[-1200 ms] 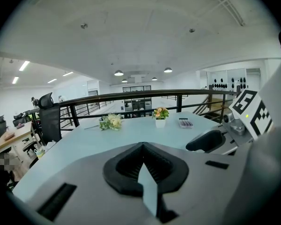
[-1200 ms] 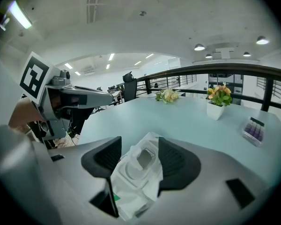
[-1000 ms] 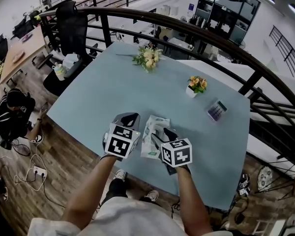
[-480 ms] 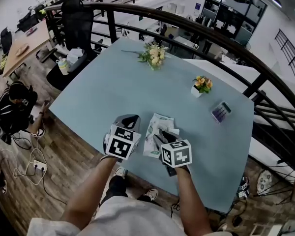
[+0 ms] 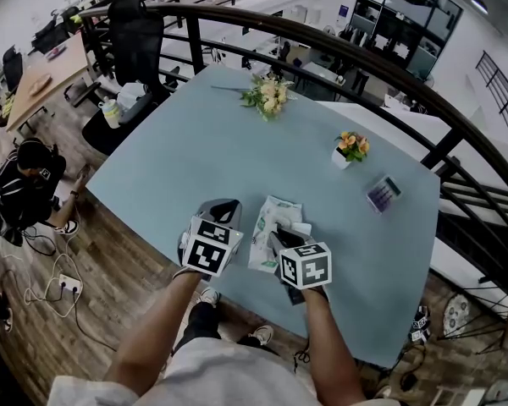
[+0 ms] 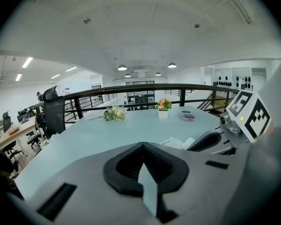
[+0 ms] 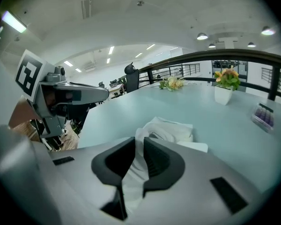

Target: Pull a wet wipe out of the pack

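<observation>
Wet wipe pack [image 5: 269,225] on the blue table [image 5: 186,159], near its front edge.
Right gripper [image 7: 138,143] jaws, narrow and closing, pinch a white wet wipe [image 7: 135,165] leading out of the pack; left gripper [image 6: 141,146] alongside, jaws together, empty.

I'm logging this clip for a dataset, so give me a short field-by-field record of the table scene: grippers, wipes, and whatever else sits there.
surface: pale blue table
wet wipe pack: lying near the table's front edge
wet wipe: white, reaching from the pack into the right gripper
right gripper: jaws closing, wipe between them
left gripper: jaws together, nothing between them
other items: flower bunch lying at the far edge, potted flowers, small purple box
</observation>
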Available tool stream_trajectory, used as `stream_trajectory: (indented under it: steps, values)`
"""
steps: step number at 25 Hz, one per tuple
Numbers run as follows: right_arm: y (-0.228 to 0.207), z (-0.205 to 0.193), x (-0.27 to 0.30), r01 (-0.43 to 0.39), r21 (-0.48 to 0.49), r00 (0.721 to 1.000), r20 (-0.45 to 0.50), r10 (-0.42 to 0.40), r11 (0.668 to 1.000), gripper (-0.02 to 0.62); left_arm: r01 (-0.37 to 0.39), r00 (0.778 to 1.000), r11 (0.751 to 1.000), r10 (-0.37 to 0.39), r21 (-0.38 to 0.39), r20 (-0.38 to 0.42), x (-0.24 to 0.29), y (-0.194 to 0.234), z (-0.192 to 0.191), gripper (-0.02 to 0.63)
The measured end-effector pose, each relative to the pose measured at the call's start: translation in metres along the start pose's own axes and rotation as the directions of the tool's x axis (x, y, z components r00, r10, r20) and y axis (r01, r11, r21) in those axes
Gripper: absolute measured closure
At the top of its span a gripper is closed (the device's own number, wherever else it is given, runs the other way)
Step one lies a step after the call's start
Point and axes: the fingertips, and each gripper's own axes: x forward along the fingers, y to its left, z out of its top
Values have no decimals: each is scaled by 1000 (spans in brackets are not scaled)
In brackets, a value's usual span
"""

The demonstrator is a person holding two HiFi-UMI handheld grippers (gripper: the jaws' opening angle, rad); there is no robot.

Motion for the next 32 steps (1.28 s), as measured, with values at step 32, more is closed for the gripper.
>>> stream_trajectory:
  steps: [32]
  values:
    - [-3, 10, -5, 30, -13, 999, 14, -29, 999, 586, 23, 999, 999, -23, 34, 24, 2, -1, 21, 612]
